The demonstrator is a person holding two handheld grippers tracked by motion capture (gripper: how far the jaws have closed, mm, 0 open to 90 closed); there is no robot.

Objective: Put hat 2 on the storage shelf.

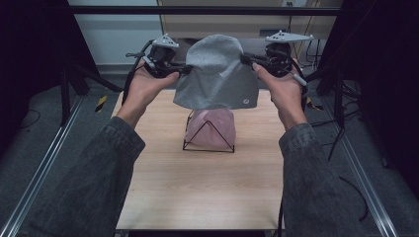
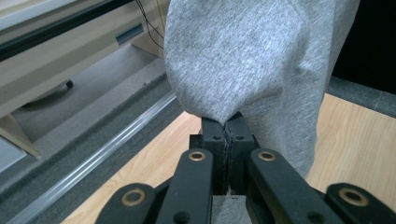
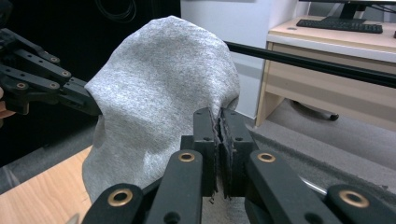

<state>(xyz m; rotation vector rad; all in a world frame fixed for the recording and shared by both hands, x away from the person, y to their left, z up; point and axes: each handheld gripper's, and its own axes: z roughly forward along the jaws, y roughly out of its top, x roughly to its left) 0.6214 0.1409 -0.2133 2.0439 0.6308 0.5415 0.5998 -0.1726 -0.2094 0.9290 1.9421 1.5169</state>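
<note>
Wood table | wire stand with pink cloth at centre | grey cloth held aloft above stand | left gripper clamped on its left edge | right gripper clamped on right edge

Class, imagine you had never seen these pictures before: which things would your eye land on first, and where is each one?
First, the grey cloth held up in the air above the far half of the wooden table, pinched at its edges by the left tool and the right tool, both shut on it. Next, beneath it on the table, a black wire stand draped in a pink cloth.
</note>
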